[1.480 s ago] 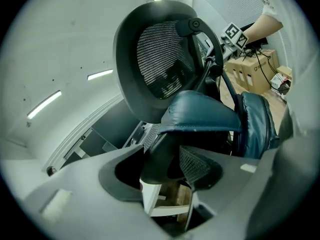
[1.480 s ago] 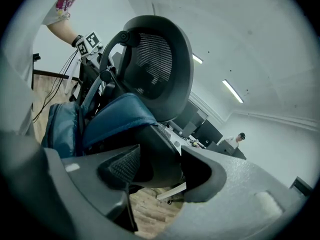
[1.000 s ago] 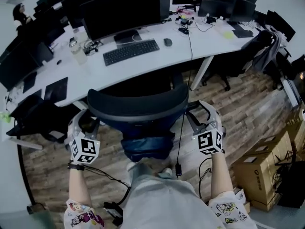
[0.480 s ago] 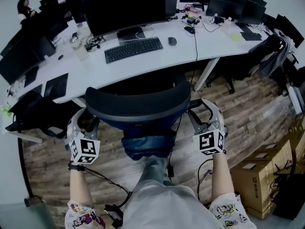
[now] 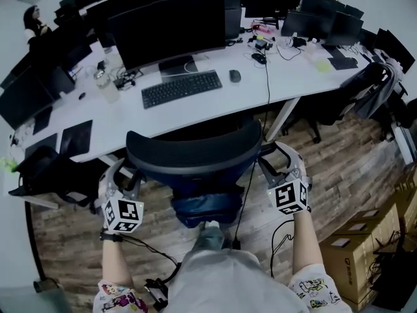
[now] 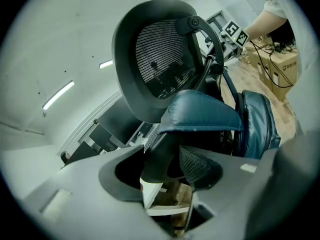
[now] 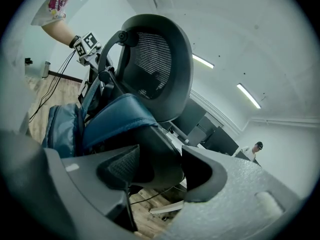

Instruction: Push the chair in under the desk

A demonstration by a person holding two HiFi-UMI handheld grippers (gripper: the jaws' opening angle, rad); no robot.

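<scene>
A person is holding a black mesh-backed office chair (image 5: 195,155) from behind with both tools, one at each side of the curved backrest. The chair is standing on the wooden plank floor (image 5: 339,155) facing the long white desk (image 5: 215,109), its backrest toward the person and showing just at the desk's near edge, below the black keyboard (image 5: 181,88) and the large dark monitor (image 5: 171,31). A blue padded cushion (image 5: 205,204) is hanging low at the back of the chair, between the two arms. The left gripper (image 5: 124,173) is reaching in at the chair's left side; in the left gripper view its jaws are standing wide around a dark strut of the chair frame, which is filling the gap between them. The right gripper (image 5: 273,160) is doing the same on the other side, its jaws spread wide and clamping a broad dark part of the frame. Cardboard boxes (image 5: 355,246) are sitting on the floor to the person's right.
</scene>
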